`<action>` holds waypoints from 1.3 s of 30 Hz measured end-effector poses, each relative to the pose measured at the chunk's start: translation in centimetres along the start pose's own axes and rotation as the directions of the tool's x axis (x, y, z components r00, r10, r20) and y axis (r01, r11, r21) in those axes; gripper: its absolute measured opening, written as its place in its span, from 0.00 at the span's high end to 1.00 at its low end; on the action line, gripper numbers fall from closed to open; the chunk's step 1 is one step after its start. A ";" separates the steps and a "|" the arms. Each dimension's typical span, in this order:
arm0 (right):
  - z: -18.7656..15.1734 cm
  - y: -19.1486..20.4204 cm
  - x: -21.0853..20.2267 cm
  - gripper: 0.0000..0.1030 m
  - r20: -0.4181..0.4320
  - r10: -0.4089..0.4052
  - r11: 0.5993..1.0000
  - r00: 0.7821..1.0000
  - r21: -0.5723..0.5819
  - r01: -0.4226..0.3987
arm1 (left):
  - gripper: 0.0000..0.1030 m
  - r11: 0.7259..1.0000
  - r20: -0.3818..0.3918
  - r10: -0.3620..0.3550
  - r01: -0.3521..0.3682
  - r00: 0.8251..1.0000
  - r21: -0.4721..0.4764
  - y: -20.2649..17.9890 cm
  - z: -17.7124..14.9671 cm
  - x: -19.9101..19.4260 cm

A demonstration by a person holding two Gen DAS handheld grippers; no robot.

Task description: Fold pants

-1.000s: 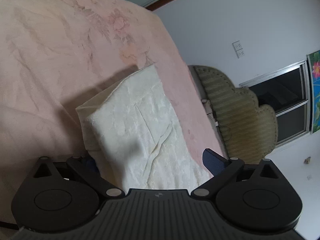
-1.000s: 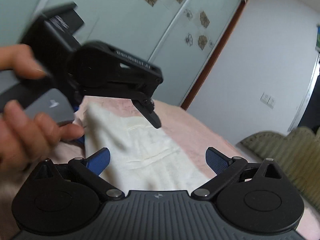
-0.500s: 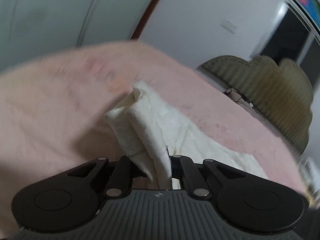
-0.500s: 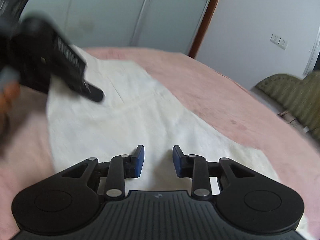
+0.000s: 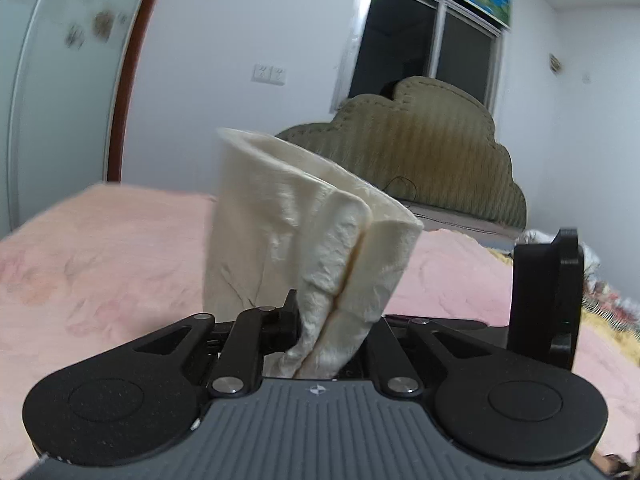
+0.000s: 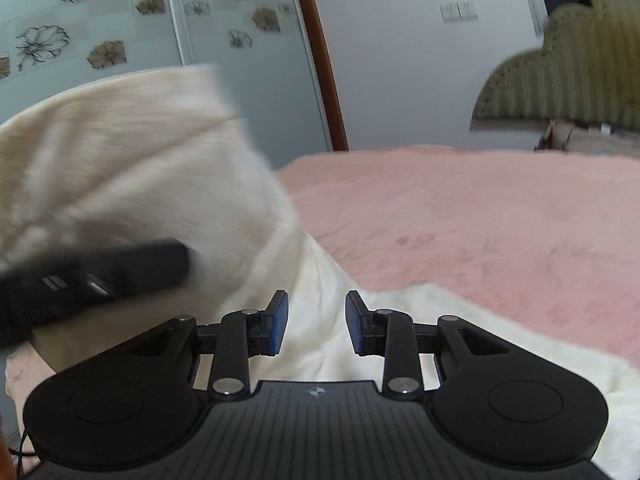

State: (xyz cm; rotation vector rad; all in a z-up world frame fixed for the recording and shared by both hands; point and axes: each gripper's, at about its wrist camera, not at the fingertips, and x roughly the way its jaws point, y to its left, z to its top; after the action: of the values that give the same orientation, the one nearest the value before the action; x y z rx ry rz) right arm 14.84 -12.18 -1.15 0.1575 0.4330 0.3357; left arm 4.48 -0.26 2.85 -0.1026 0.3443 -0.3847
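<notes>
Left hand-held gripper [image 5: 332, 320] is clamped tight on a bunched fold of the cream pants [image 5: 304, 232]; the cloth stands up from between its fingers, doubled over, with a seam line running down the pinched part. Its jaws have just been closing, cloth between them. The lifted part is clear of the pink bedspread [image 5: 100, 248].

Right hand-held gripper [image 6: 316, 322] stands at a narrow gap, blue pads [image 6: 279, 320] apart with nothing pinched between them; pants fabric lies on the bed under and ahead of them. Jaws have just been closing, no cloth caught that I can see. In the right wrist view the raised pants [image 6: 132, 160] fill the upper left, blurred, with the black body of the left gripper [image 6: 92, 280] across them. The rest of the garment trails down onto the bedspread [image 6: 480, 220] toward the lower right.

Writing: none readable. Only a small diamond logo mark on each gripper body; blurred white marks on the left gripper's side, illegible. Wardrobe doors [image 6: 120, 32] carry flower decals, no text. Double wall switch [image 5: 269, 74], unlabelled. Olive quilted headboard [image 5: 432, 152] behind, dark window [image 5: 420, 48] above it.
</notes>
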 end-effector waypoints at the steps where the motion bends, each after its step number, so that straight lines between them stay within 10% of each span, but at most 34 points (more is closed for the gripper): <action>1: -0.1 -0.5 -0.6 0.70 0.014 -0.019 1.000 1.000 -0.012 0.020 | 0.90 1.000 -0.002 -0.019 0.019 1.000 0.014 -0.9 -0.1 0.4; 18: -4.4 -8.0 -10.5 0.70 0.033 -0.326 0.931 0.945 -0.161 0.327 | 0.87 0.939 -0.146 -0.277 0.300 0.950 0.166 -12.1 -5.3 5.9; 33: -8.6 -8.9 -13.8 0.70 -0.062 -0.443 0.885 0.894 -0.186 0.426 | 0.77 0.904 -0.279 -0.331 0.388 0.901 0.181 -15.0 -8.6 7.8; 39: -8.2 -10.5 -16.6 0.68 -0.208 -0.521 0.843 0.828 -0.273 0.462 | 0.74 0.894 -0.344 -0.301 0.389 0.889 0.223 -15.0 -10.2 8.4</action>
State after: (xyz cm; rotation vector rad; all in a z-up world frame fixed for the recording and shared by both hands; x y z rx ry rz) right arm 0.07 -27.17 -4.43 -0.2175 0.6924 -0.1179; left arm 2.96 -17.65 -6.89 0.1859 0.5713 -0.8108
